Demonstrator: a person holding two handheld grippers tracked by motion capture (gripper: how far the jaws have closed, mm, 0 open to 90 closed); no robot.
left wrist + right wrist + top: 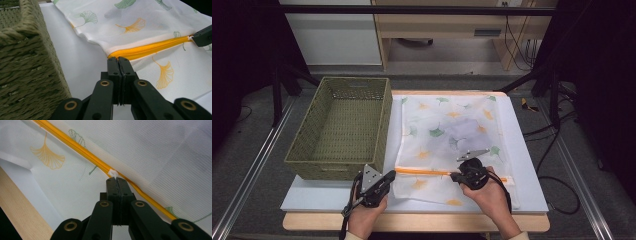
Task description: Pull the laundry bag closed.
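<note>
White table [522,150] — ginkgo-printed mesh bag [452,130], orange zipper [427,172]

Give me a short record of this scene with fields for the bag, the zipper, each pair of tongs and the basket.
bag: white mesh laundry bag with ginkgo leaf print, flat on the white table top
zipper: orange zipper, white pull tab
left tongs: shut on the bag's edge at the zipper's end
right tongs: shut on the pull tab
basket: green woven rectangular basket, left of bag

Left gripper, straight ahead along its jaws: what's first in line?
Likely the orange zipper end on the mesh bag. The shut left gripper sits right at the bag's edge there; whether it already pinches fabric I can't tell. The basket lies off to the side.
</note>
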